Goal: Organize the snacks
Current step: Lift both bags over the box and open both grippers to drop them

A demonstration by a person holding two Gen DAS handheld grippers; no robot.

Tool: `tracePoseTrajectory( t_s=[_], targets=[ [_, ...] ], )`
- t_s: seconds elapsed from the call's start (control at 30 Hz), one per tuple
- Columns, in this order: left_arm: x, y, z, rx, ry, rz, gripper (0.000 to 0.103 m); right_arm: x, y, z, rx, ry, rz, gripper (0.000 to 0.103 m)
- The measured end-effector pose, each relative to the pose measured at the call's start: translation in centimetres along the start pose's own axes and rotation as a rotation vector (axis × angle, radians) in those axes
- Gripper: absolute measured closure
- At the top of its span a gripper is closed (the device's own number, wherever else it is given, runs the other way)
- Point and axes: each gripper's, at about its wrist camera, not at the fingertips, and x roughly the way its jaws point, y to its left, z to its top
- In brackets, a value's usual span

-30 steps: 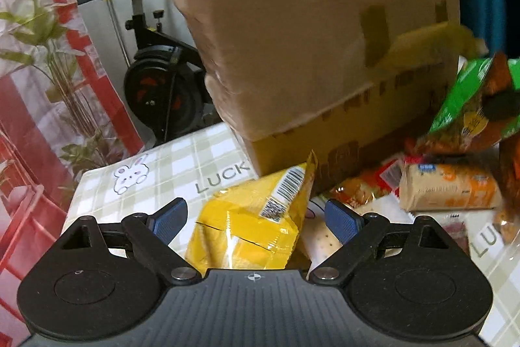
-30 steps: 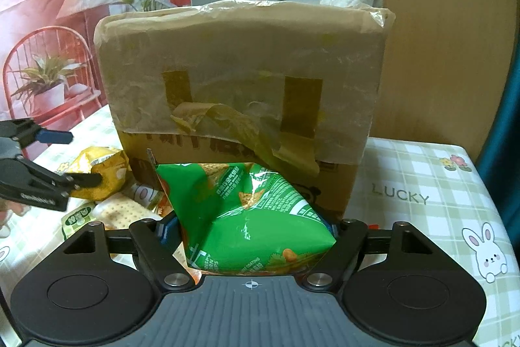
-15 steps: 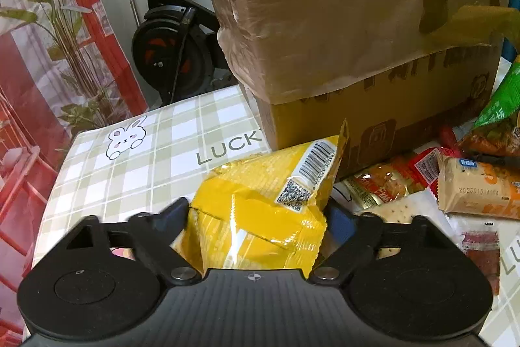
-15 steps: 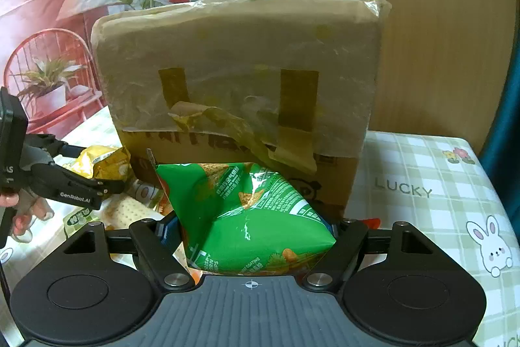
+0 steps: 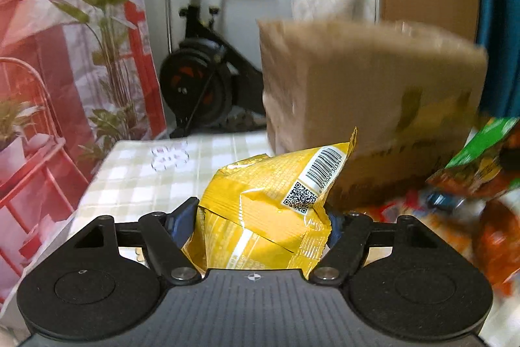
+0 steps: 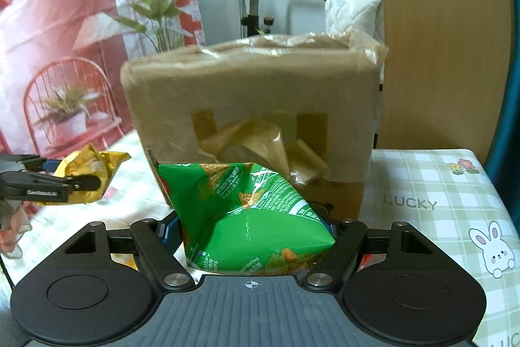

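A: Where's the yellow snack bag (image 5: 260, 210) now?

B: Between the blue pads of the left hand-held gripper (image 5: 260, 221), which press its sides; the jaws are closing on it, and the barcode corner sticks up toward one o'clock. From the other side you can see the bag held clear above the bench (image 6: 422, 181).

A: And the green one?

B: The green chip bag (image 6: 247, 217) is pinched in the right hand-held gripper (image 6: 252, 228), jaws at a middling width, snug on both sides (the packet is creased at the middle).

A: What sits beyond them?

B: A cardboard box (image 6: 253, 106) wrapped in brown tape, at twelve o'clock from the right gripper, standing on the checked cloth with "LUCKY" and a rabbit printed at three o'clock. More packets (image 5: 487, 236) lie at the box's foot, too blurred to name.

A: Behind that?

B: An exercise bike (image 5: 198, 77) at eleven o'clock from the left gripper, and a red-and-white curtain (image 5: 65, 38) with plants at nine.
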Motion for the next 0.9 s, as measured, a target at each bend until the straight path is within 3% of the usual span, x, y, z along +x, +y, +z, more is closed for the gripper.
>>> tracePoseTrajectory(
  t_s=[0.23,0.4,0.57,0.73,0.9],
  targets=[
    [-6.5,-0.9,4.2,-0.051,-0.166,-0.085,0.025,-4.6,0.7,3.5,0.041,-0.118,0.096,0.031],
    [-8.8,-2.2,8.8,-0.103,-0.28,-0.178,0.025,-7.3,-0.2,8.2,0.036,-0.247,0.123,0.031],
    [-6.3,-3.9,14.2,-0.156,-0.343,-0.265,0.024,-6.4,-1.7,13.1,-0.054,-0.341,0.068,0.031],
    [-0.8,-5.0,18.4,-0.227,-0.312,-0.323,0.024,-1.8,-2.5,16.0,-0.143,-0.345,0.003,0.031],
    [5.4,-5.8,20.9,-0.299,-0.238,-0.376,0.024,3.9,-3.0,17.0,-0.188,-0.293,-0.035,0.031]
  ],
)
